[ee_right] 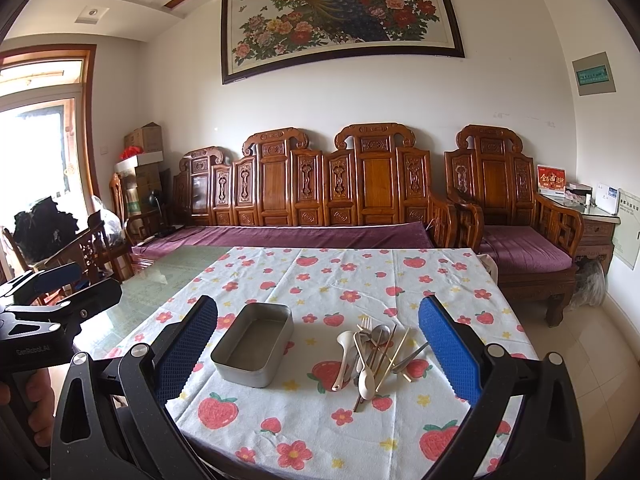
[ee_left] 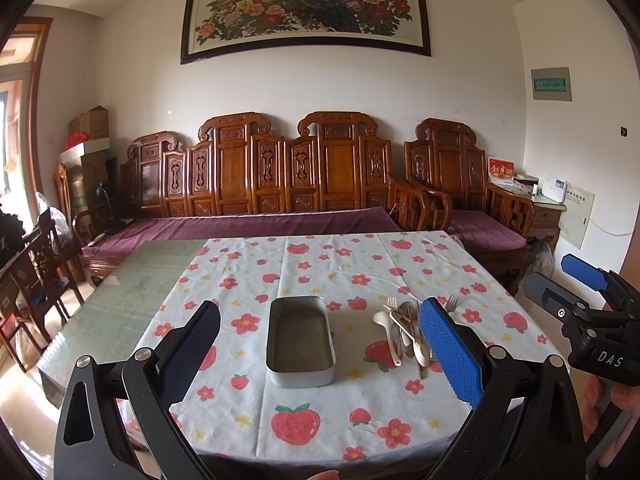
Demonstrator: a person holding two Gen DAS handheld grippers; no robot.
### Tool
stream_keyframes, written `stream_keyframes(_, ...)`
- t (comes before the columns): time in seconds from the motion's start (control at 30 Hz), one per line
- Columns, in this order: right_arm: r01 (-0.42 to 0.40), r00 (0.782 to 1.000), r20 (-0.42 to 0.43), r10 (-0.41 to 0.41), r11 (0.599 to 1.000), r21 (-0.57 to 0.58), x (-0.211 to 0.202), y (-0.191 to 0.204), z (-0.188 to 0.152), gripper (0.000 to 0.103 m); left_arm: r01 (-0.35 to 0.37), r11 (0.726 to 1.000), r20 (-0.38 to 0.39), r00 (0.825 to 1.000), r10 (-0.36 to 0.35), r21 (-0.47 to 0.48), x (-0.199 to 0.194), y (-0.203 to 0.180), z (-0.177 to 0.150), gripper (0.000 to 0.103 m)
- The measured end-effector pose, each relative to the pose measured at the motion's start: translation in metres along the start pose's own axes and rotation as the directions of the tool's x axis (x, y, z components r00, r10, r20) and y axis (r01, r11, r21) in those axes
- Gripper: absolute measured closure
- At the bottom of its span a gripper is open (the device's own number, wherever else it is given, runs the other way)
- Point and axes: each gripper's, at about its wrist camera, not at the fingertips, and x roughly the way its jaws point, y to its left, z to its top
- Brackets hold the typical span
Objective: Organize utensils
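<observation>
An empty rectangular metal tin (ee_left: pixel 301 340) (ee_right: pixel 252 344) sits on the strawberry-print tablecloth (ee_left: pixel 320 272) (ee_right: pixel 340 280). To its right lies a loose pile of utensils (ee_left: pixel 404 334) (ee_right: pixel 374 356): white spoons, metal forks, a metal spoon and chopsticks. My left gripper (ee_left: pixel 320 344) is open and empty, held above the near table edge facing the tin. My right gripper (ee_right: pixel 320 344) is open and empty, facing the pile. Each gripper shows at the edge of the other's view, the right (ee_left: pixel 584 292) and the left (ee_right: pixel 60 288).
Bare glass table top (ee_left: pixel 132 292) lies left of the cloth. A carved wooden sofa (ee_left: pixel 280 176) with purple cushions and an armchair (ee_left: pixel 472 184) stand behind the table. Wooden chairs (ee_left: pixel 36 264) stand at the left.
</observation>
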Motion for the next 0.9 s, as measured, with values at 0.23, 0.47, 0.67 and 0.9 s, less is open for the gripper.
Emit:
stream_keyframes(0.23,0.002,1.0,-0.002,-0.002,1.0,0.0,0.0,0.0,0.0,0.002,0.008,1.0,-0.009,1.0,-0.008,0.006,0.002,-0.004,0.001,0.006)
stream_keyframes(0.47,0.011,1.0,-0.021,-0.011,1.0,0.007,0.006,-0.006,-0.003,0.002,0.022,1.0,-0.053,0.998,-0.021,0.007,0.018,-0.003,-0.01,0.006)
stream_keyframes(0.67,0.004,0.998,-0.055,-0.003,1.0,0.012,0.022,-0.015,-0.019,0.002,0.049,0.999,-0.142,0.989,-0.046,0.016,0.049,-0.005,-0.028,0.006)
stream_keyframes(0.9,-0.001,0.994,-0.107,0.003,1.0,0.018,0.05,-0.026,-0.038,0.002,0.085,0.996,-0.239,0.968,-0.077,0.024,0.086,-0.01,-0.053,0.006)
